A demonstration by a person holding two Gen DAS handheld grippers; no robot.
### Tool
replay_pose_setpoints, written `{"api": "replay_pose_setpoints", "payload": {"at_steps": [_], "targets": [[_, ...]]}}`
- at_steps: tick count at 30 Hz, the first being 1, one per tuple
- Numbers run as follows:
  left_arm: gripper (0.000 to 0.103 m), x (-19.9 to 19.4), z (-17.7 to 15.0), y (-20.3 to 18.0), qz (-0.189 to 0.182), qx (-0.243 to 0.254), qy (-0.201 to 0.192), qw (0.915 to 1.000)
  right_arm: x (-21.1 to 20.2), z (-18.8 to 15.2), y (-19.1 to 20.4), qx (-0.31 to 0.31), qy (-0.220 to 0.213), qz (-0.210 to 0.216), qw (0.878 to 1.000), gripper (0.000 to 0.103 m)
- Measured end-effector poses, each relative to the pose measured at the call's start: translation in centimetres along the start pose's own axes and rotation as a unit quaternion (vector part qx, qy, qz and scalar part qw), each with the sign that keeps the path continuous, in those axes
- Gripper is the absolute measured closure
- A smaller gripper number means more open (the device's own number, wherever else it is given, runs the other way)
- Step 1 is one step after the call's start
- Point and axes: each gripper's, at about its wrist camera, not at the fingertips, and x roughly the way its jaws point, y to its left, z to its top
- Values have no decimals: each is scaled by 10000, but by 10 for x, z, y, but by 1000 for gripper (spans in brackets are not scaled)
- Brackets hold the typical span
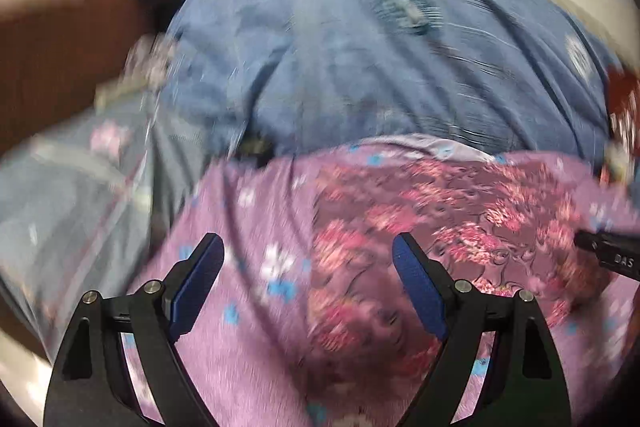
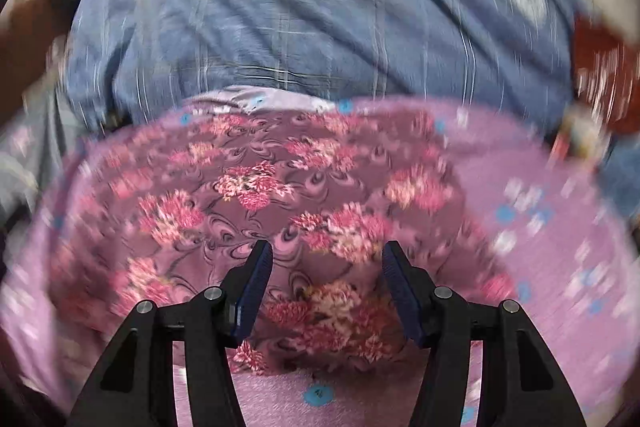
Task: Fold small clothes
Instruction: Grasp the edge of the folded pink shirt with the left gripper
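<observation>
The floral cloth point(image 2: 280, 195) lies spread below both grippers; right gripper point(image 2: 326, 259) sits over its middle, left gripper point(image 1: 308, 255) off its left edge; both jaws stand apart, empty.

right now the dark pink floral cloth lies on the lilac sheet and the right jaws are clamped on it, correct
Not quite. The dark pink floral cloth does lie on the lilac sheet, but the right gripper is not clamped on it: its jaws stand apart above the cloth with nothing pinched between them, as the right wrist view shows.
</observation>
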Motion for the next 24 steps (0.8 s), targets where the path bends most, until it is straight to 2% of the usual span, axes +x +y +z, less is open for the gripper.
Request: {"api": "replay_pose_setpoints", "payload": {"at_steps": [2, 4, 7, 10, 13, 16, 17, 19, 20, 21, 24], "targets": [[16, 5, -9, 27, -183, -744, 444, 9961, -4, -3, -22, 373, -31, 139, 9992, 44], [17, 7, -20, 39, -311, -1111, 744, 9905, -10, -9, -44, 698, -32, 318, 9971, 44], [20, 4, -43, 38, -467, -1175, 1095, 9859, -10, -18, -72, 1181, 148, 700, 9904, 43], [28, -2, -59, 24, -1023, -1285, 1284, 9780, -8, -31, -97, 1718, 385, 1033, 9789, 39], [28, -7, -61, 5, -1444, -1165, 1235, 9748, -6, -39, -110, 1953, 489, 1262, 9714, 39], [28, 0, -60, -8, -1664, -1147, 1226, 9717, 1, -41, -113, 2101, 666, 1524, 9634, 38], [28, 8, -60, -9, -1752, -1246, 1316, 9677, 5, -43, -116, 2207, 715, 1562, 9601, 38], [28, 26, -63, -9, -1957, -1606, 1634, 9535, 9, -45, -121, 2384, 797, 1631, 9540, 37], [28, 35, -64, -8, -1980, -1773, 1769, 9477, 10, -45, -122, 2470, 795, 1708, 9505, 36], [28, 40, -64, -9, -1946, -1846, 1841, 9456, 9, -44, -123, 2483, 767, 1743, 9498, 36], [25, 45, -62, -15, -1831, -1791, 1787, 9500, 6, -44, -121, 2372, 747, 1745, 9527, 36]]}}
